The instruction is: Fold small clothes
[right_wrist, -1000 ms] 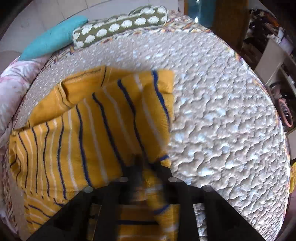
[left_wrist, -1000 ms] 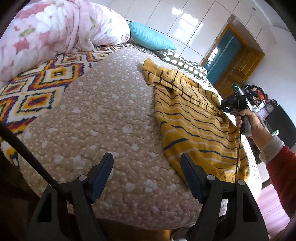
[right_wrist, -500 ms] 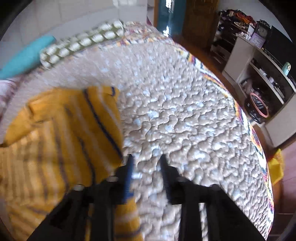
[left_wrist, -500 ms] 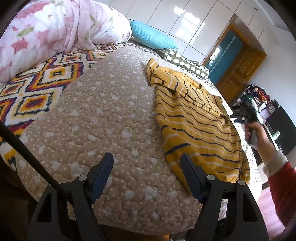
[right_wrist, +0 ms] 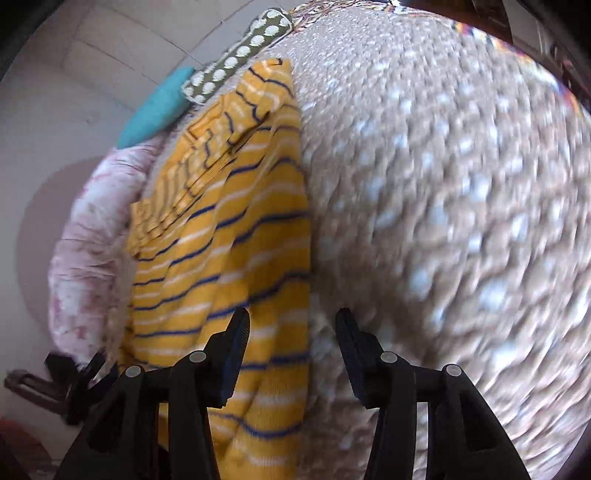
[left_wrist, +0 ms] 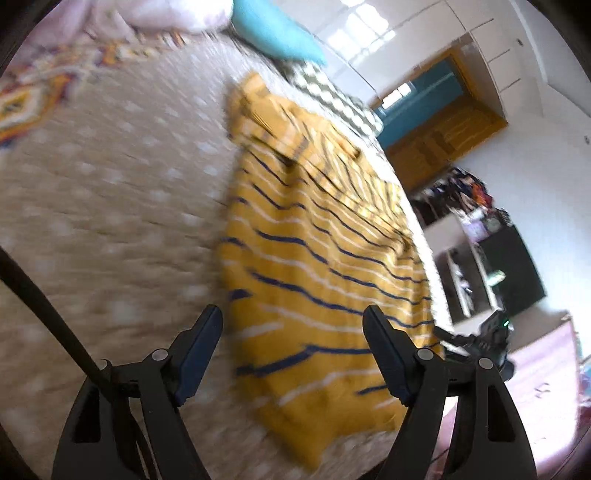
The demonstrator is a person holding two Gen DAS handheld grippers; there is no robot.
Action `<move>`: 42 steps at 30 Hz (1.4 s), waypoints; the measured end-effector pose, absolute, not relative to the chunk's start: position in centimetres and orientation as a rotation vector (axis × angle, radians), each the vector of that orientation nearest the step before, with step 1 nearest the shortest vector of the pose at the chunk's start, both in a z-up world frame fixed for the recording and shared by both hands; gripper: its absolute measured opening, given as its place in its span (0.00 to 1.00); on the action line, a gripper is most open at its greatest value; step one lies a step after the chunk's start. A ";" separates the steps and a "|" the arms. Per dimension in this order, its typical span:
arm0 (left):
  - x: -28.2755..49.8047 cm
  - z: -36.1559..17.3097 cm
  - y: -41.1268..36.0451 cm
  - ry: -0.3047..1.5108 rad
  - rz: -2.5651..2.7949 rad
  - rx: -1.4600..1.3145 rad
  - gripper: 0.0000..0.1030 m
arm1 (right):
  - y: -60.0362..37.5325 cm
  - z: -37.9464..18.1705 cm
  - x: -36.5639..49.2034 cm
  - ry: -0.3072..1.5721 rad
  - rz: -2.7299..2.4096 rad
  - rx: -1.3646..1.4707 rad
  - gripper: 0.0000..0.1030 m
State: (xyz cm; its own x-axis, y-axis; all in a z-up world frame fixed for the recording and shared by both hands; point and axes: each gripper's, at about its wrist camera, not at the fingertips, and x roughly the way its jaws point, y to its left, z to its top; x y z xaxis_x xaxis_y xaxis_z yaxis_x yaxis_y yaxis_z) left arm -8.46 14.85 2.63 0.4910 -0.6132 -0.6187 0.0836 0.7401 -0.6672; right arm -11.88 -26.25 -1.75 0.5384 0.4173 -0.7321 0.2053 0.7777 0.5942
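- Covering most of both views, a beige quilted bedspread [left_wrist: 110, 206] with pale spots is seen, and at its far end lie a teal pillow [left_wrist: 275, 31], a dotted olive bolster [right_wrist: 236, 61] and a pink floral duvet [right_wrist: 92, 236].
- The yellow striped sweater [left_wrist: 317, 266] is spread lengthwise on the bedspread, its collar end towards the pillows and its hem at the near edge of the bed; the sleeves appear to be folded in over the upper part, so the garment is narrowed to a long strip.
- The sideways folding is judged to be done, and the lengthwise fold is taken to be the step now in hand.
- The left gripper [left_wrist: 291, 354] is held wide open above the hem, with nothing between its jaws.
- The right gripper [right_wrist: 291, 350] is released too: its jaws have just been opening, and the sweater's right edge lies below them, unclamped.
- For the next move, each lower corner of the hem would have to be pinched by one gripper, then lifted evenly and carried up towards the collar, so that the strip is halved without skewing.
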 end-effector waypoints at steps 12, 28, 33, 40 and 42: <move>-13.8 1.3 11.1 1.027 -0.488 -0.634 0.30 | -21.8 -4.5 -15.4 0.954 0.422 0.873 0.51; -12.2 1.9 11.4 0.968 -0.489 -0.649 0.79 | -19.5 -4.9 -18.1 0.940 0.455 0.848 0.50; -12.6 3.1 12.5 0.930 -0.478 -0.671 0.74 | -20.3 -5.3 -17.9 0.940 0.459 0.885 0.49; -12.2 2.4 15.6 0.996 -0.391 -0.655 0.74 | -20.9 -5.5 -18.1 0.926 0.469 0.889 0.49; -11.6 2.0 14.4 1.018 -0.441 -0.638 0.78 | -21.0 -5.5 -18.1 0.922 0.468 0.888 0.49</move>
